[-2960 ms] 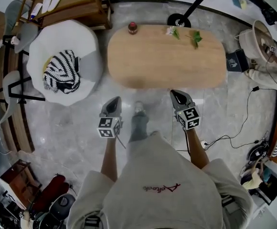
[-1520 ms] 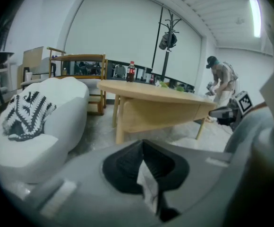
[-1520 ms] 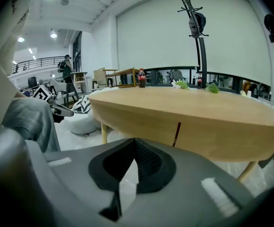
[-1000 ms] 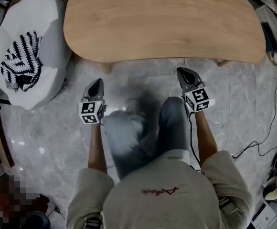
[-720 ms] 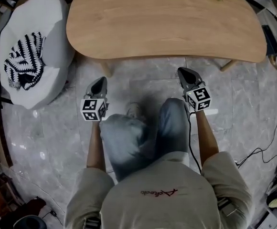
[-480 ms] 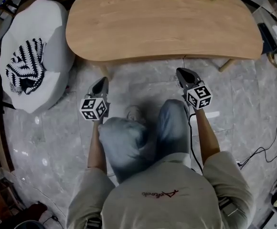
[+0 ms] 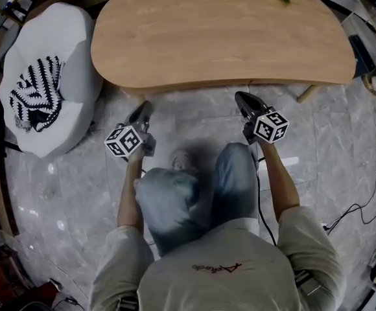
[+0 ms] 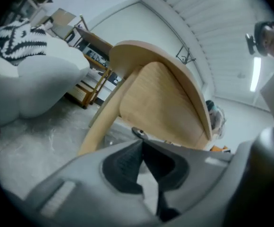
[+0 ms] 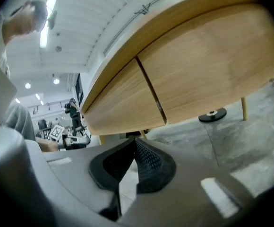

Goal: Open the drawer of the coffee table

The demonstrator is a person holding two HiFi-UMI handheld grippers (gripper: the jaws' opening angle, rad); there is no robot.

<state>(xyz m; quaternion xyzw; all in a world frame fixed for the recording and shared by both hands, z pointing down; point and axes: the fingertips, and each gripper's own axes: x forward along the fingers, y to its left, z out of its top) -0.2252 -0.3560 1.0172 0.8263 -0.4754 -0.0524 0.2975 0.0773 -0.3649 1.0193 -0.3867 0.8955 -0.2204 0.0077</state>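
Note:
The oval wooden coffee table (image 7: 220, 31) fills the top of the head view. Its front edge lies just beyond both grippers. My left gripper (image 7: 146, 109) is shut and empty, a little short of the table's left front edge. In the left gripper view the shut gripper (image 8: 141, 143) points at a table leg (image 8: 101, 122) and the tilted wooden panel (image 8: 160, 103) under the top. My right gripper (image 7: 240, 98) is also shut and empty. In the right gripper view the shut gripper (image 9: 134, 143) faces the wooden drawer front (image 9: 123, 103), with a dark vertical seam (image 9: 151, 91) splitting two panels.
A white pouf (image 7: 65, 37) with a black-and-white striped cloth (image 7: 35, 92) stands left of the table. The person's knees (image 7: 175, 186) are between the grippers. A cable (image 7: 363, 206) trails on the marble floor at right. A black round base (image 9: 211, 115) sits beyond the table.
Both grippers have rolled, so their marker cubes sit tilted. The left gripper has crept toward the table's front edge; the right one has stayed about where it was.

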